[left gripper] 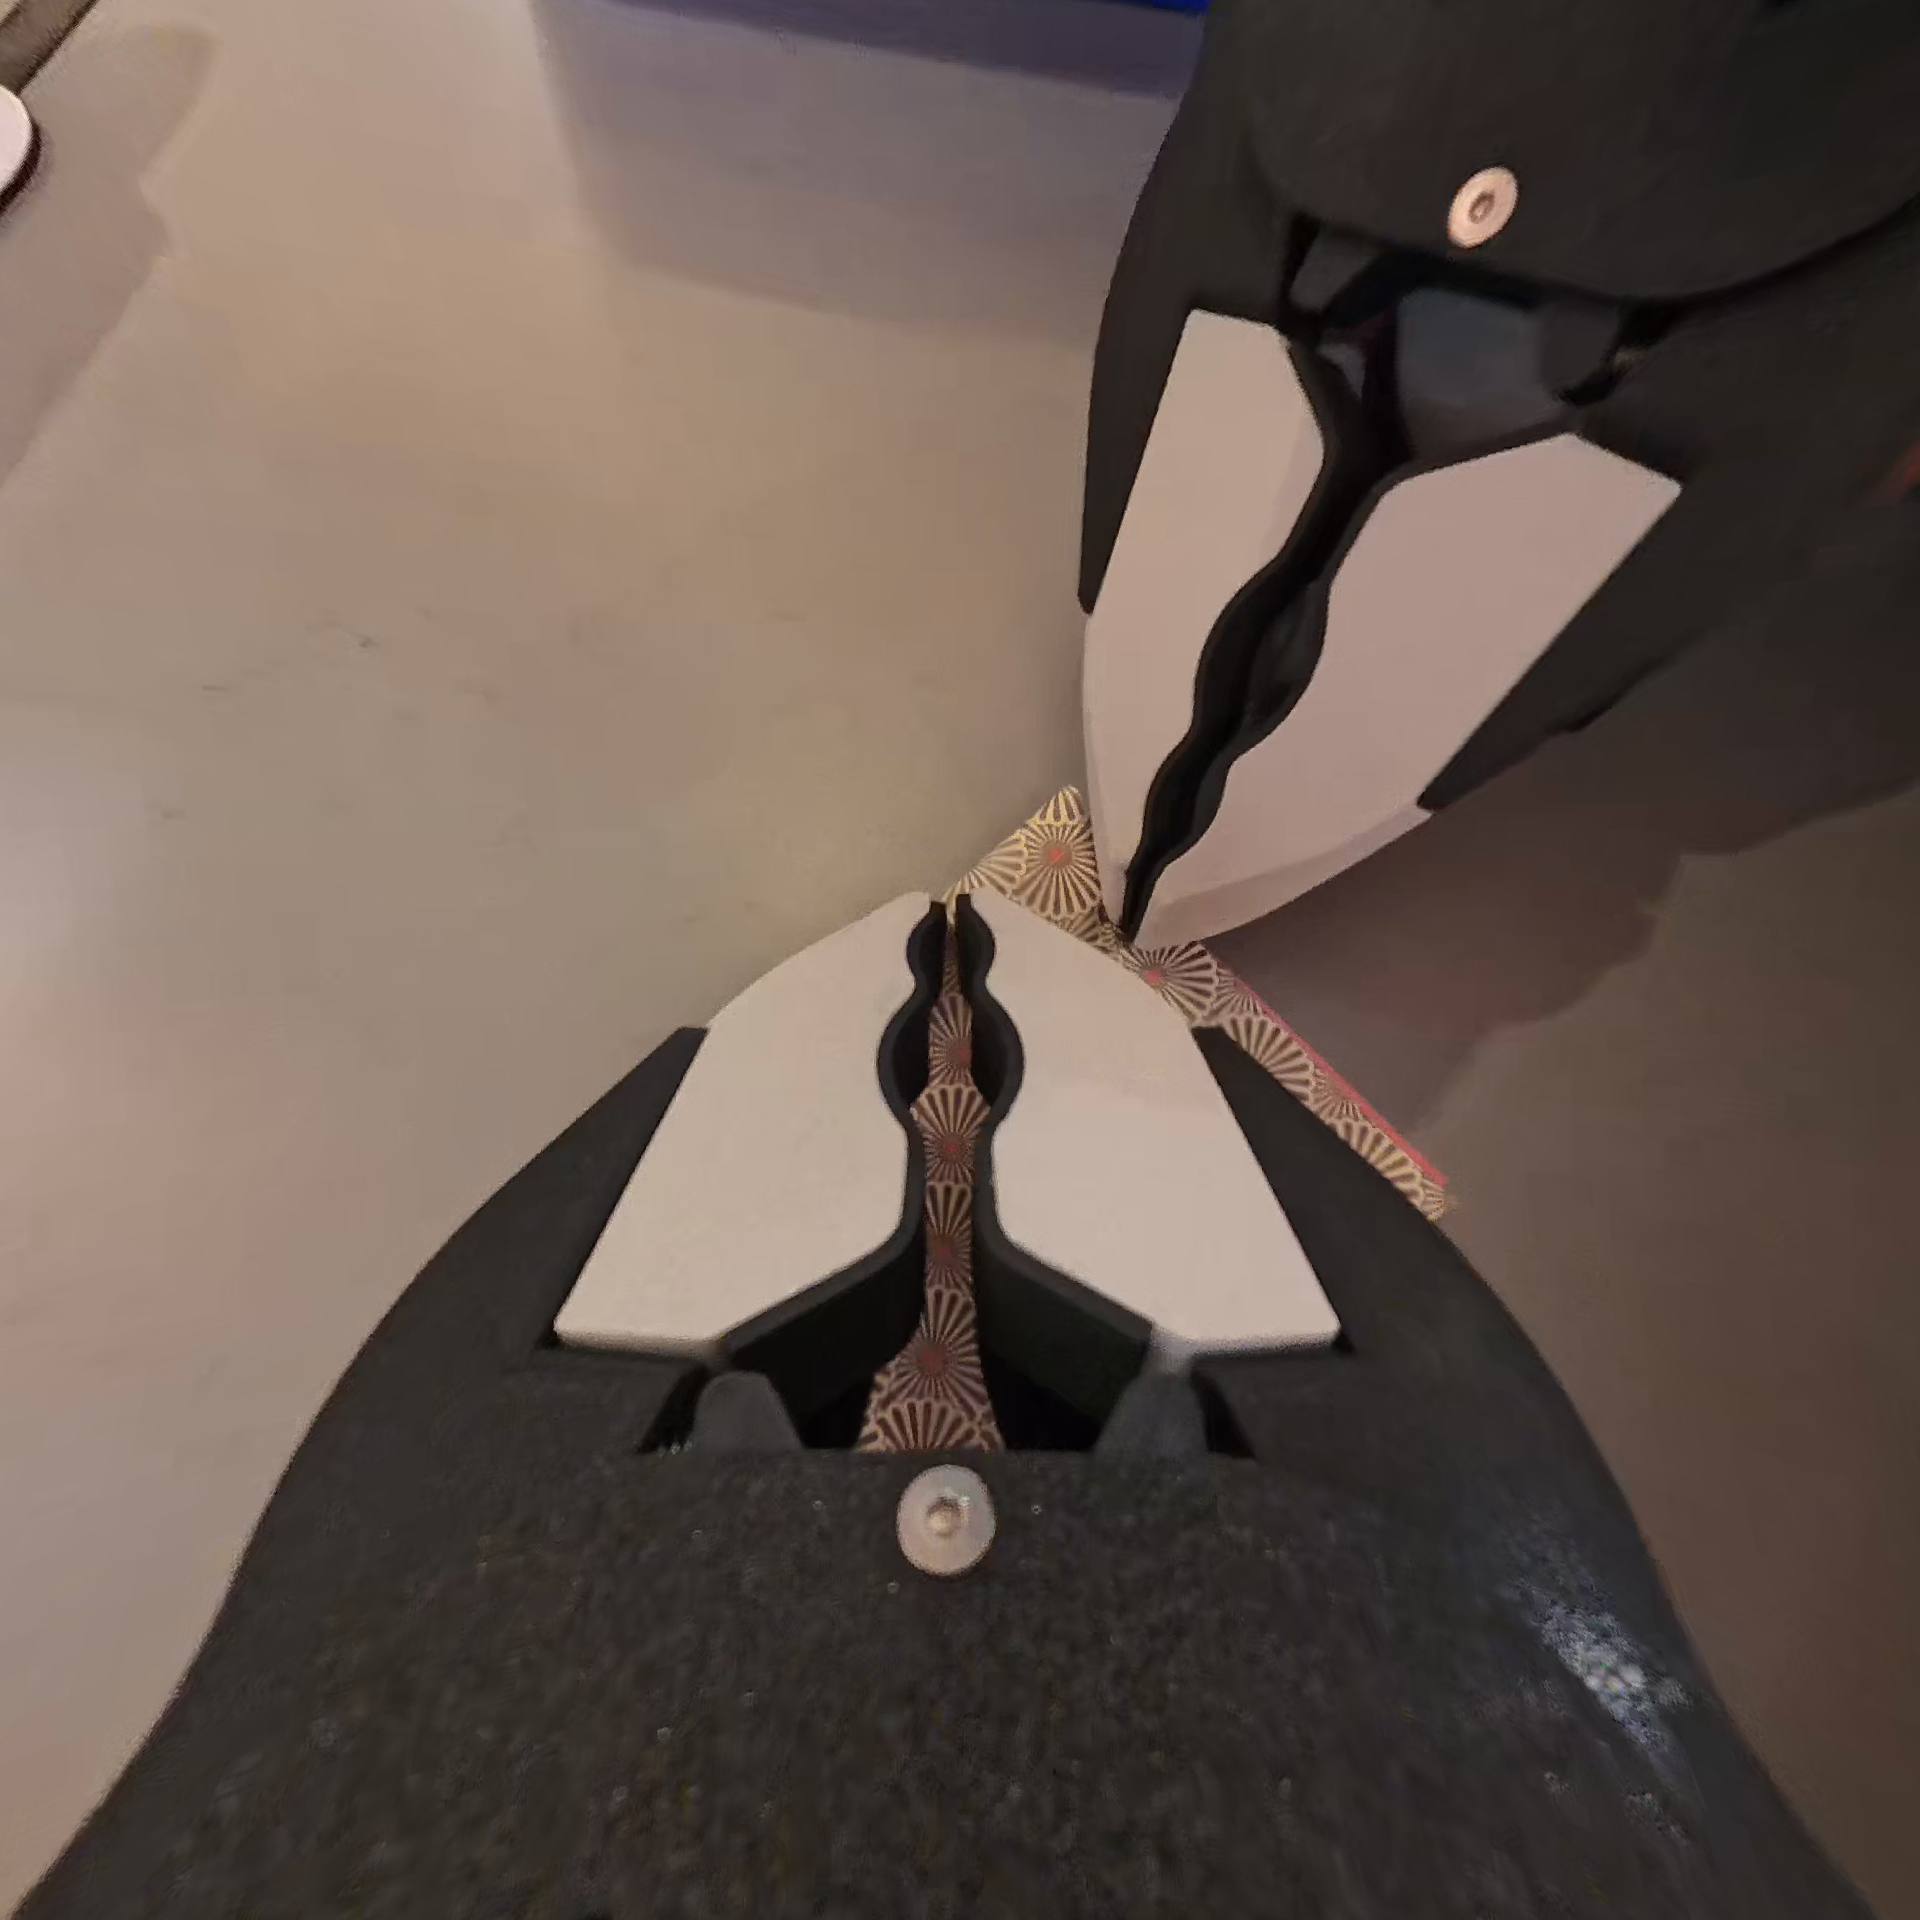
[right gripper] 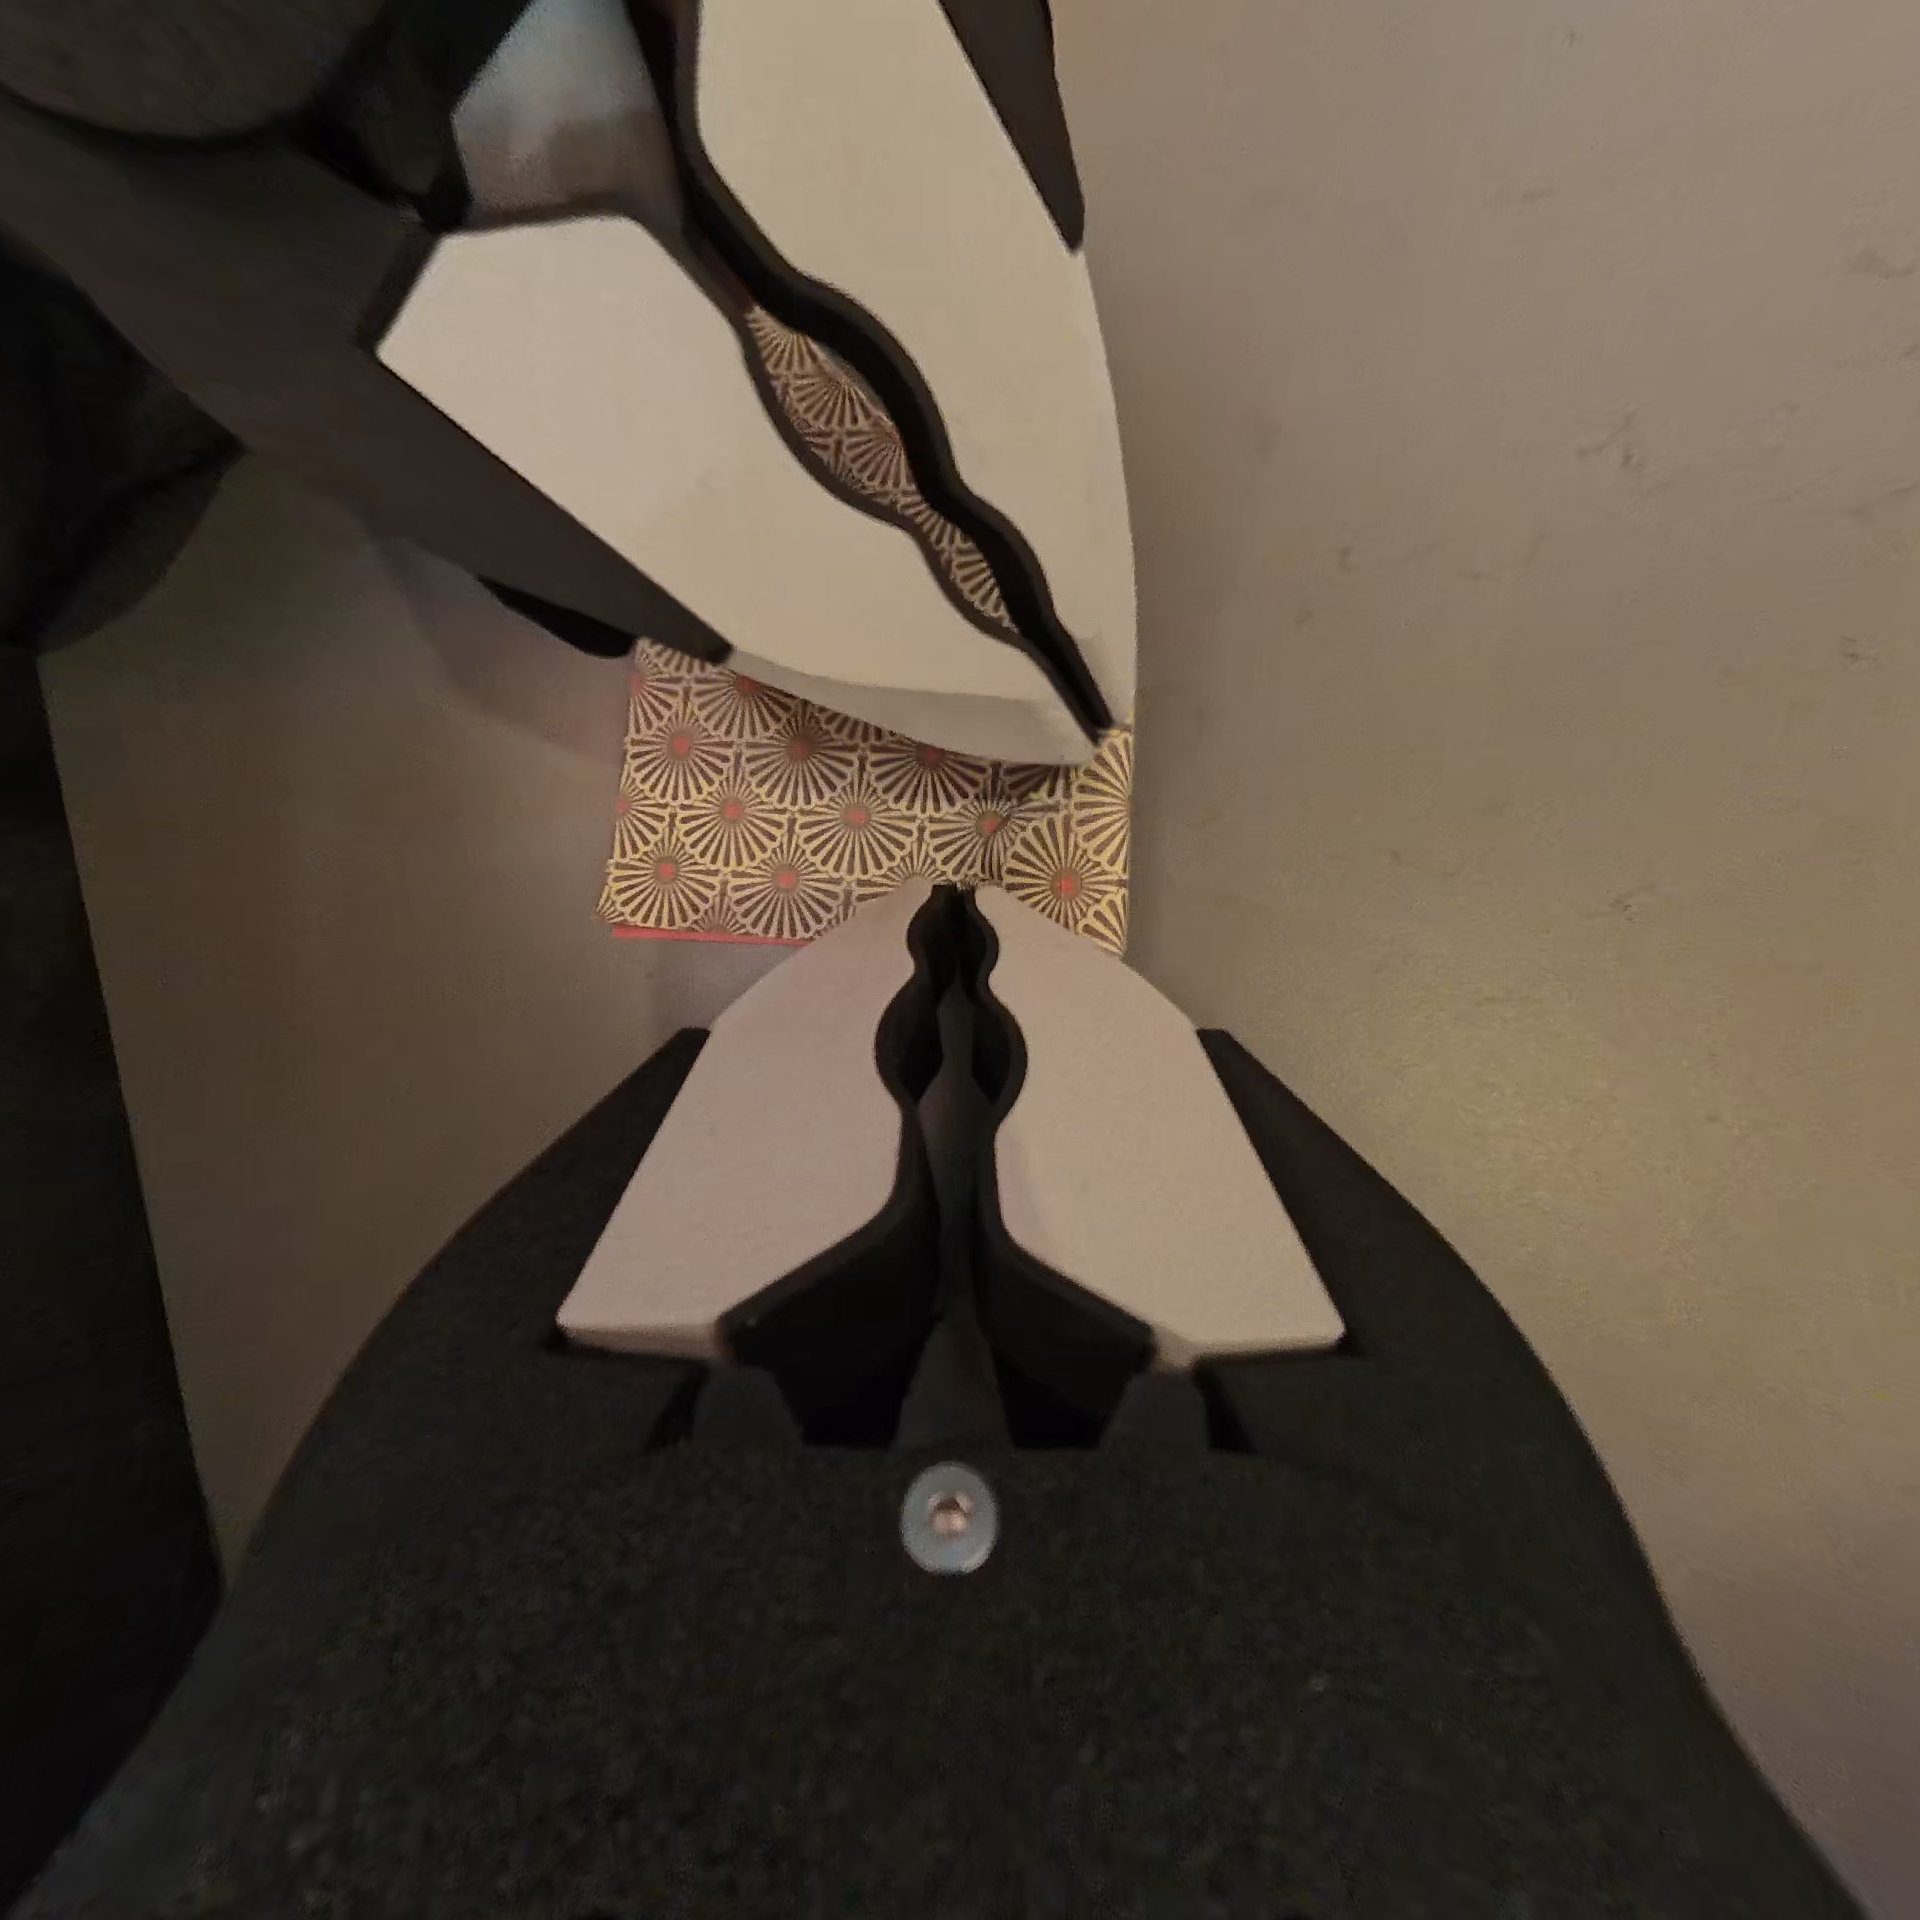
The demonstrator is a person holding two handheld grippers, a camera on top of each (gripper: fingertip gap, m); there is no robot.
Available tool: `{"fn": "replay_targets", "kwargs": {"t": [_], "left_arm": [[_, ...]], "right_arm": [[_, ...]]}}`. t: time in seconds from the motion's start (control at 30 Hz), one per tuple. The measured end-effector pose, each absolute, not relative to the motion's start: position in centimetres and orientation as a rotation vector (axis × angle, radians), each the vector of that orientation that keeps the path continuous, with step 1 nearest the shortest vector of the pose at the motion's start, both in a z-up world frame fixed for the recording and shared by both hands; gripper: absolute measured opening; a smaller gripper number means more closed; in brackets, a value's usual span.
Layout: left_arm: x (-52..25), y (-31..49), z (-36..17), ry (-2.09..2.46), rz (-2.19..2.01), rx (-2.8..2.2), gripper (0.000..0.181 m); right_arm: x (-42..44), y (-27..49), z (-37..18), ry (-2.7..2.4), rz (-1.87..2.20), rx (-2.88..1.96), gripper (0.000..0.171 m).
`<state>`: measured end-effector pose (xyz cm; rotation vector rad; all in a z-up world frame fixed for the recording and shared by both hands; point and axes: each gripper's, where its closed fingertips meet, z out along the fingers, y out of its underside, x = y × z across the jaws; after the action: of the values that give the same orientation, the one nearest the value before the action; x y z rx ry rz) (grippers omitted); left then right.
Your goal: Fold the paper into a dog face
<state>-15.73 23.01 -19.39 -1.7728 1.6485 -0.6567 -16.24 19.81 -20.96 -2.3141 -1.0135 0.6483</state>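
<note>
While the folded patterned paper (right gripper: 790,821) lies on the pale table (right gripper: 1507,623), the left gripper (left gripper: 951,914) and right gripper (right gripper: 961,896), tips nearly meeting, both press clenched onto it

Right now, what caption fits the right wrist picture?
Both shut grippers, right and left, press on folded patterned paper.

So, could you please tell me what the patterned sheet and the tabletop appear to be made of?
The sheet looks like thin matte origami paper: printed gold-and-dark fan motifs with red dots, sharp creases, and a plain pink edge showing underneath. The tabletop seems a smooth, hard beige surface, perhaps laminate or painted board; it shows faint scuffs and a soft sheen, though the exact material is unclear.
</note>
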Motion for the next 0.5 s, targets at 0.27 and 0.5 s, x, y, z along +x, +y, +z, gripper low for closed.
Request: {"fn": "replay_targets", "kwargs": {"t": [0.27, 0.5], "left_arm": [[-15.3, 23.1, -20.7, 1.681, -0.591, -1.787, 0.000], [-15.6, 23.6, -20.9, 1.687, -0.582, -1.801, 0.000]], "right_arm": [[-16.2, 19.8, -20.9, -0.997, 0.657, -2.313, 0.000], [-16.2, 19.8, -20.9, -0.992, 0.645, -2.311, 0.000]]}}
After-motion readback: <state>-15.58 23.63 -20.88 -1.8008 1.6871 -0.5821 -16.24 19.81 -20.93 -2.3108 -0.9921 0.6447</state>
